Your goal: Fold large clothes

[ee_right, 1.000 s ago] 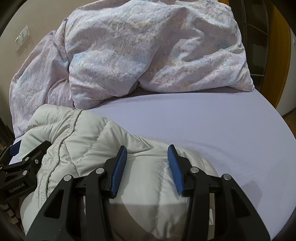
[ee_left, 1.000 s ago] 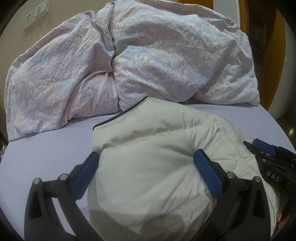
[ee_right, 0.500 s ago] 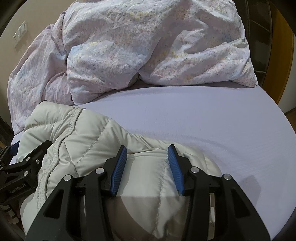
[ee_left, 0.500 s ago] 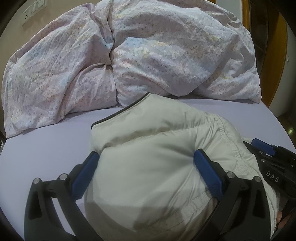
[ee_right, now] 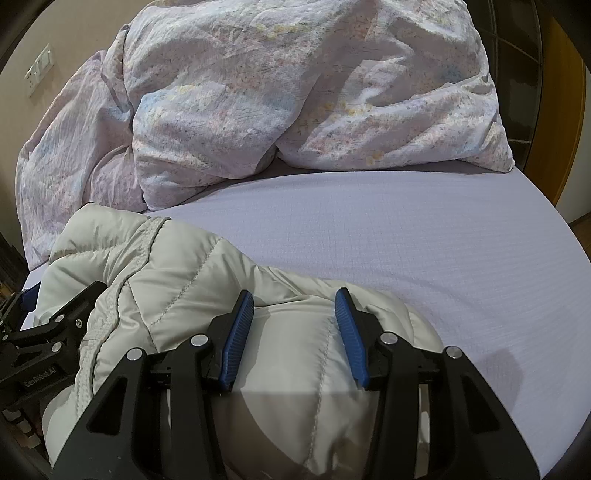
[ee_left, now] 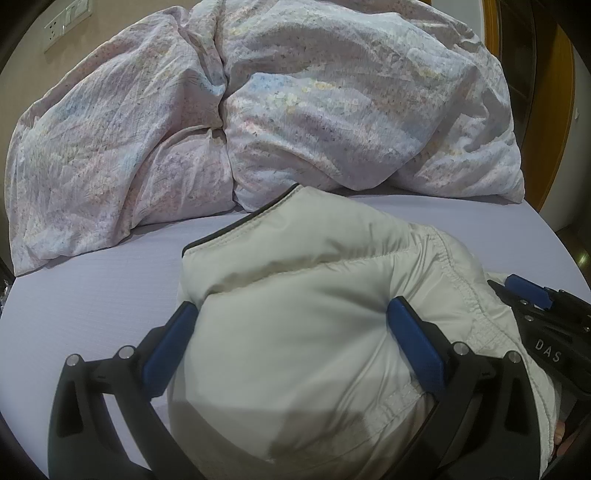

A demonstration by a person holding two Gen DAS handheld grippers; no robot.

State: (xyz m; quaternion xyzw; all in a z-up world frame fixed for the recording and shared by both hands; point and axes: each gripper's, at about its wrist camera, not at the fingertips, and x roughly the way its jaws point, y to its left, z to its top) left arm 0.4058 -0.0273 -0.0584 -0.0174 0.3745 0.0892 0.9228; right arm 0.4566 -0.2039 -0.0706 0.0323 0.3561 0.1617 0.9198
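A cream puffy down jacket (ee_left: 303,295) lies bundled on the lilac bed sheet (ee_left: 92,295), with a dark-edged hem toward the duvet. My left gripper (ee_left: 291,317) has its jaws wide apart around a thick bulge of the jacket, blue pads pressing both sides. My right gripper (ee_right: 295,306) holds a narrower fold of the same jacket (ee_right: 177,273) between its blue pads. Each gripper shows in the other's view, the right one (ee_left: 532,299) at the right edge, the left one (ee_right: 55,317) at the left edge.
A crumpled floral duvet (ee_left: 295,103) is heaped across the far side of the bed (ee_right: 406,229). A wall socket plate (ee_left: 66,22) is at the top left. A wooden door frame (ee_left: 550,110) stands at the right.
Both grippers have shifted slightly with the jacket; the duvet sits a little lower and closer in the views. The grips look unchanged.
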